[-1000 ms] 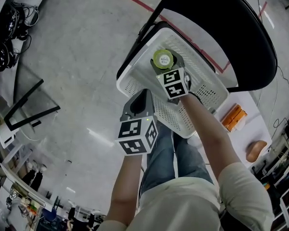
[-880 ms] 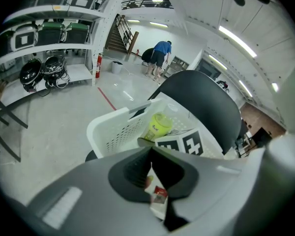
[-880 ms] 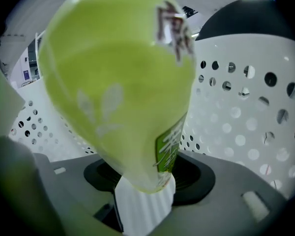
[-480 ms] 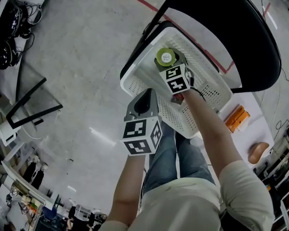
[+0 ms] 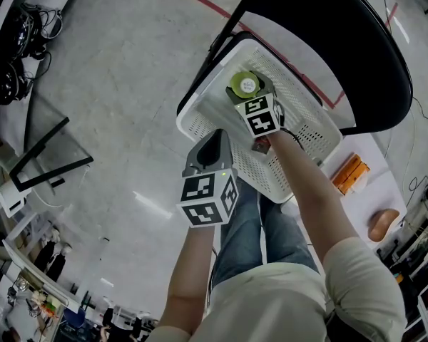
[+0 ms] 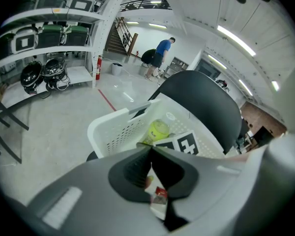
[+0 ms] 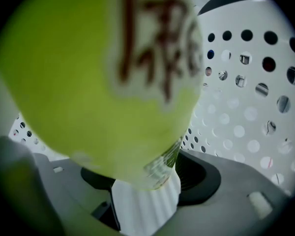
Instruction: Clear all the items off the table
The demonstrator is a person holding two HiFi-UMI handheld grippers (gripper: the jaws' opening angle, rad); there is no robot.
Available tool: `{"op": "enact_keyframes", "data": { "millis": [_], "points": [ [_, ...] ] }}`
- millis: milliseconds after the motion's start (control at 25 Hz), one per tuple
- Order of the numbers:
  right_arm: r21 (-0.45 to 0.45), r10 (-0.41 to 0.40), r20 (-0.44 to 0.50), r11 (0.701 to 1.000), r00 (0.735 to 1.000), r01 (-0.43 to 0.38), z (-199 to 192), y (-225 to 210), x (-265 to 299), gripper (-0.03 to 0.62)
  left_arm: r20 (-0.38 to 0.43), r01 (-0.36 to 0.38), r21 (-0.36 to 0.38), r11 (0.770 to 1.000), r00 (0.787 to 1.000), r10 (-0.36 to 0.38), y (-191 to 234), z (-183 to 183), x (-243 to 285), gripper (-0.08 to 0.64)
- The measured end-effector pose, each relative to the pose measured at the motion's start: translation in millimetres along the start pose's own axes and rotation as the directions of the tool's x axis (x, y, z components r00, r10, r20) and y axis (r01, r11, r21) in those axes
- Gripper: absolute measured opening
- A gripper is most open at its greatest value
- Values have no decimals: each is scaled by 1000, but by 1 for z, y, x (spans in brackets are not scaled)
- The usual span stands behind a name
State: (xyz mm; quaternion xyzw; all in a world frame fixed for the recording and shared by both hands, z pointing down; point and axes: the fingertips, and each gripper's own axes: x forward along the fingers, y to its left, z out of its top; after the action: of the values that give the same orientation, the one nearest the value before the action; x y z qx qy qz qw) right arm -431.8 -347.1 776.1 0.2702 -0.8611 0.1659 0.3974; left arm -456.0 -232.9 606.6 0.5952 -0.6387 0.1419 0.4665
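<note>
**Bottle and container.** A green plastic bottle with a white ribbed cap (image 5: 243,85) is shown inside a white perforated plastic basket (image 5: 310,130). The basket is carried on the seat of a black chair (image 5: 342,41) beside the surface. From the head view the bottle is seen end-on. In the right gripper view its green body (image 7: 98,68) fills most of the field, and the cap lies between the fingers (image 7: 201,178) of the right gripper (image 5: 250,97).

**Right gripper.** These fingers have just been opening and are spread wide about the cap, with no firm press on it evident. The bottle is therefore judged to be released rather than clamped. It is positioned within the basket walls (image 7: 246,107), presumably so that it is contained as it is let go.

**Left gripper.** The left gripper (image 5: 212,142) is held just outside the near rim of the basket (image 6: 115,132). Its fingers (image 6: 137,166) are closed on each other with nothing between them. It is judged to be parked clear while the other side works.

**Remaining items.** On the white surface (image 5: 381,180) at the right edge of the head view, an orange rectangular pack (image 5: 348,174) and a tan rounded object (image 5: 379,223) are visible. Both lie apart from the basket, so the clearing is judged incomplete.
</note>
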Motion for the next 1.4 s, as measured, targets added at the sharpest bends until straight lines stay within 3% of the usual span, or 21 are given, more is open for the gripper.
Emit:
{"op": "enact_keyframes", "data": {
  "millis": [80,520,880,1200,1400],
  "points": [
    [13,3,3,1000,1000,-3,0,-1,-3,370,1,-2,1,1000,1000,2,0,0,0,8],
    [-7,-2,42,1000,999,2,11,4,-29,368,-1,-21,0,1000,1000,21,2,-3,-5,8],
    [0,-16,90,1000,996,16,24,12,-81,363,-6,-41,14,999,999,41,-6,-8,-27,8],
    [26,-24,109,999,994,21,37,19,-139,291,-11,-34,23,999,999,35,-25,-12,-48,8],
    [29,-48,132,999,990,45,49,22,-178,202,-2,-28,39,999,1000,28,-39,-9,-64,8]
  ]
}}
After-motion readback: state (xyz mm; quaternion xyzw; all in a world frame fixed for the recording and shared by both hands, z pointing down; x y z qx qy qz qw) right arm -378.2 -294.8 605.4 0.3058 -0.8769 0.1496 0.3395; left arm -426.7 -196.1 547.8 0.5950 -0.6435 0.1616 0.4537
